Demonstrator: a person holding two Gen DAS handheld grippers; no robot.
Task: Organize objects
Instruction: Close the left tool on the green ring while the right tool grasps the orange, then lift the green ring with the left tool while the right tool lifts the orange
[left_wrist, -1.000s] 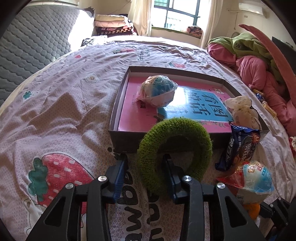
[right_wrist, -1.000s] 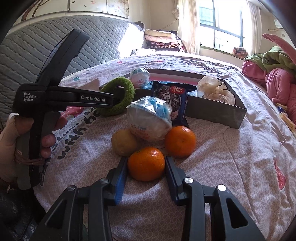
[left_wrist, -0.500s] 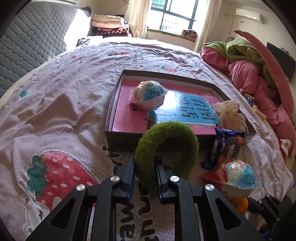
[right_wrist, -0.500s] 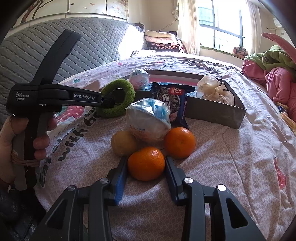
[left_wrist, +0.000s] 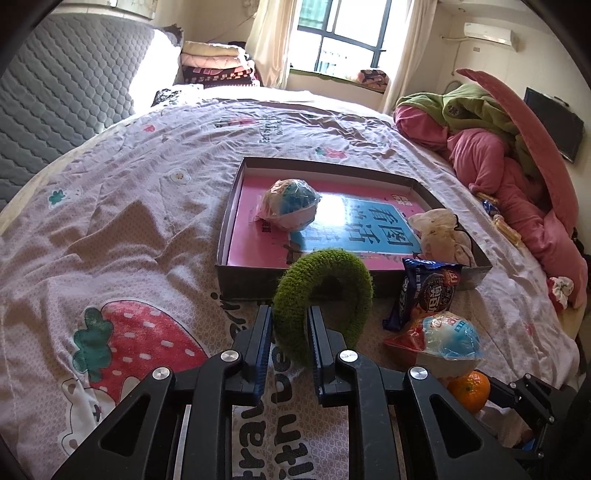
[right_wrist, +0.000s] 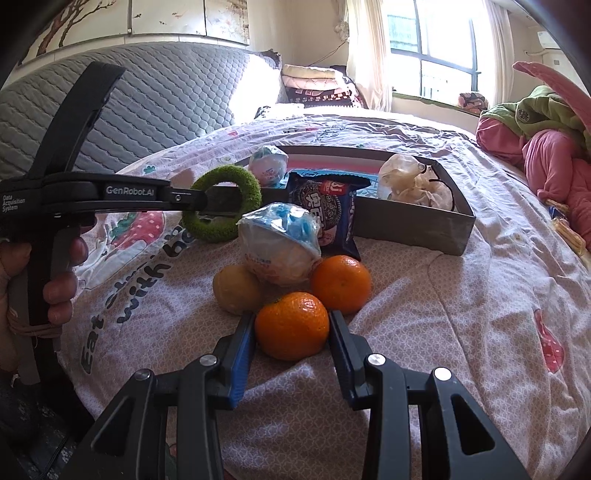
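My left gripper (left_wrist: 290, 321) is shut on the near side of a green fuzzy ring (left_wrist: 332, 266), held upright just above the bedspread in front of a shallow grey box (left_wrist: 236, 280). The right wrist view shows the same ring (right_wrist: 243, 182) hanging from the left gripper (right_wrist: 199, 197), short of the box (right_wrist: 406, 225). My right gripper (right_wrist: 291, 328) rests low on the bed with both pads against an orange (right_wrist: 291, 325). That orange (left_wrist: 469, 389) also shows at the bottom right of the left wrist view.
A wrapped blue-and-white ball (left_wrist: 290, 203) and a crumpled plastic bag (left_wrist: 439, 232) lie in the box. A cookie packet (right_wrist: 325, 206) leans on its front wall. Another wrapped ball (right_wrist: 280, 243), a second orange (right_wrist: 341, 282) and a yellowish fruit (right_wrist: 234, 291) crowd behind my right gripper.
My left gripper's jaws closed onto the green ring and lifted it a little off the bed. The right gripper and its orange have not moved.
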